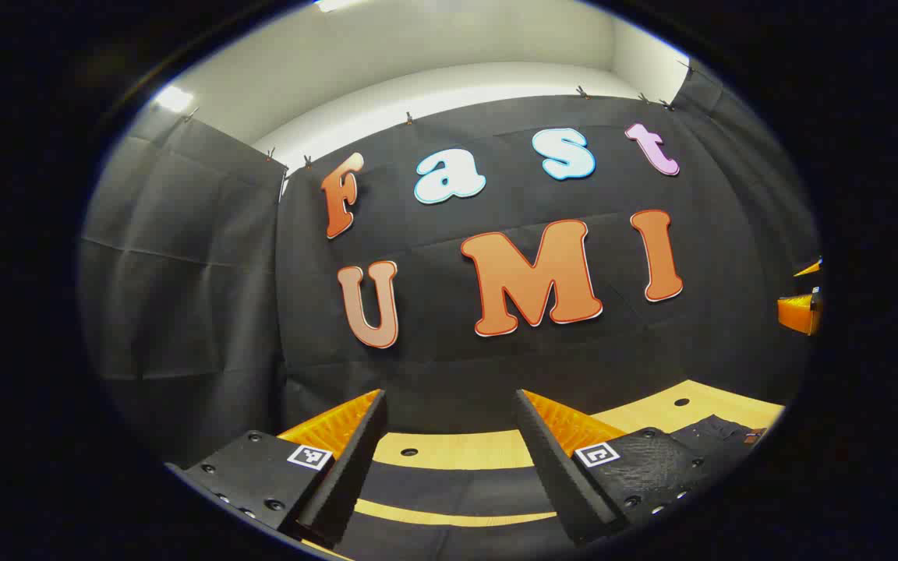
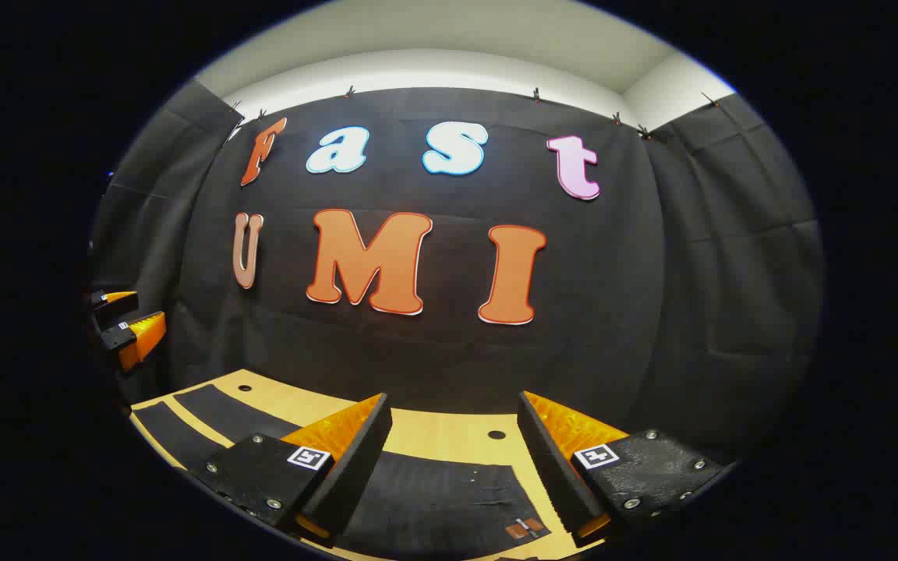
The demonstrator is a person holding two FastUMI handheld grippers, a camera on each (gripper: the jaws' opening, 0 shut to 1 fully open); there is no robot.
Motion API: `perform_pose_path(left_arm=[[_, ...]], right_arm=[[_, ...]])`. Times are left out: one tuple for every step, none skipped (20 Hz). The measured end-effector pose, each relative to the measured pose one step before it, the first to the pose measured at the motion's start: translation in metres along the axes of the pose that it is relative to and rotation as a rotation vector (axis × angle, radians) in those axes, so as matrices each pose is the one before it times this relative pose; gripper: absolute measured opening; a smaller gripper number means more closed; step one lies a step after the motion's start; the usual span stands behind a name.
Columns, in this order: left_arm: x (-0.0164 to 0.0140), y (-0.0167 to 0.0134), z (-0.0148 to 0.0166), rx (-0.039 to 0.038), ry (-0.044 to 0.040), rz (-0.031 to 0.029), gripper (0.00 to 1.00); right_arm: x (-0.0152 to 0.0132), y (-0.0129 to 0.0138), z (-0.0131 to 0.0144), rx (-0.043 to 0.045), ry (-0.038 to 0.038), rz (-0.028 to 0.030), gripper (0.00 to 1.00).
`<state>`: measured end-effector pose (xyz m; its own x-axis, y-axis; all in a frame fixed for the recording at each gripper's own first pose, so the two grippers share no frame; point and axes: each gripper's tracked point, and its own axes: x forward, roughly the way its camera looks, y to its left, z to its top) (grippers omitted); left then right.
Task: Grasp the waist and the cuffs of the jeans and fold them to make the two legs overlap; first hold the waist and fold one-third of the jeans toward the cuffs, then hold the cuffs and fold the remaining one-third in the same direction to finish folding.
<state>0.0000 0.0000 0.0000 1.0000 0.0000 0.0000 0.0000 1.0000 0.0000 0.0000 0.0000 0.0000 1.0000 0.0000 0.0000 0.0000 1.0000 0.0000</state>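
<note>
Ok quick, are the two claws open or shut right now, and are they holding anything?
Left claw: open, holding nothing, above the black jeans.
Right claw: open, holding nothing, above the jeans on the table.

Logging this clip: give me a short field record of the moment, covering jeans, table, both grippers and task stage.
jeans: dark, lying flat on the table, legs side by side with a gap between
table: light wood with small holes
left gripper: open, above the jeans, holding nothing
right gripper: open, above the jeans, holding nothing
stage: no fold made yet
</note>
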Motion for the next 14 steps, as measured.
perform_pose_path(left_arm=[[-0.00215,0.00174,0.00275,0.00005,-0.01158,0.00675,1.0],[0.00125,-0.00239,-0.00059,-0.00641,-0.00889,-0.00583,1.0],[0.00107,0.00195,0.00073,-0.00577,-0.00823,-0.00231,0.97],[0.00253,0.00598,-0.00029,-0.00368,-0.00951,0.00026,1.0],[0.00775,0.00654,-0.00198,0.00289,-0.00219,-0.00422,1.0],[0.00969,0.00663,-0.00481,0.00334,0.00159,-0.01069,1.0],[0.00819,0.00496,-0.00269,-0.0004,0.00579,-0.01901,1.0],[0.00813,0.00601,-0.00274,-0.00002,0.00039,-0.02247,0.97],[0.00702,0.00764,-0.00093,-0.00175,-0.00382,-0.02105,1.0],[0.00319,0.01145,0.00085,-0.00641,-0.01174,-0.0105,1.0],[0.00473,0.00912,-0.00105,-0.01247,-0.00834,-0.00945,1.0],[0.006,0.00871,-0.00534,-0.01155,0.00339,-0.01001,1.0],[0.00517,0.00874,-0.00545,-0.0105,0.00556,-0.00942,1.0],[0.00327,0.00765,-0.00698,-0.00476,0.00945,-0.01122,1.0]], right_arm=[[0.00289,0.00019,-0.0006,0.00698,-0.00715,0.00457,0.98],[0.00195,-0.00083,0.00188,0.00641,-0.0047,-0.00503,0.97],[0.00068,-0.00087,0.00033,0.00492,-0.00203,-0.01116,0.97],[0.00167,0.00012,0.0011,0.00009,-0.00478,-0.01738,0.97],[0.00215,0.00172,-0.0018,-0.00444,-0.00047,-0.01454,0.97],[0.00186,0.0019,-0.00159,-0.00886,0.00417,-0.02632,0.97],[0.00168,0.00218,-0.00364,-0.0027,0.01294,-0.02632,0.97],[0.00051,0.00561,-0.00051,0.00298,0.00765,-0.0226,0.97],[0.00037,0.00626,0.00185,0.00582,0.00162,-0.02229,0.97],[-0.00234,0.00681,0.00444,0.00993,-0.00986,-0.01848,1.0],[-0.00296,0.00858,0.0036,0.00582,-0.01293,-0.01353,0.97],[-0.00118,0.00978,0.00349,0.00031,-0.0093,-0.01005,0.97],[0.0001,0.00984,0.00076,-0.00751,-0.00456,-0.01077,0.94],[-0.00104,0.00968,-0.00149,-0.00844,0.0052,-0.00609,1.0]])
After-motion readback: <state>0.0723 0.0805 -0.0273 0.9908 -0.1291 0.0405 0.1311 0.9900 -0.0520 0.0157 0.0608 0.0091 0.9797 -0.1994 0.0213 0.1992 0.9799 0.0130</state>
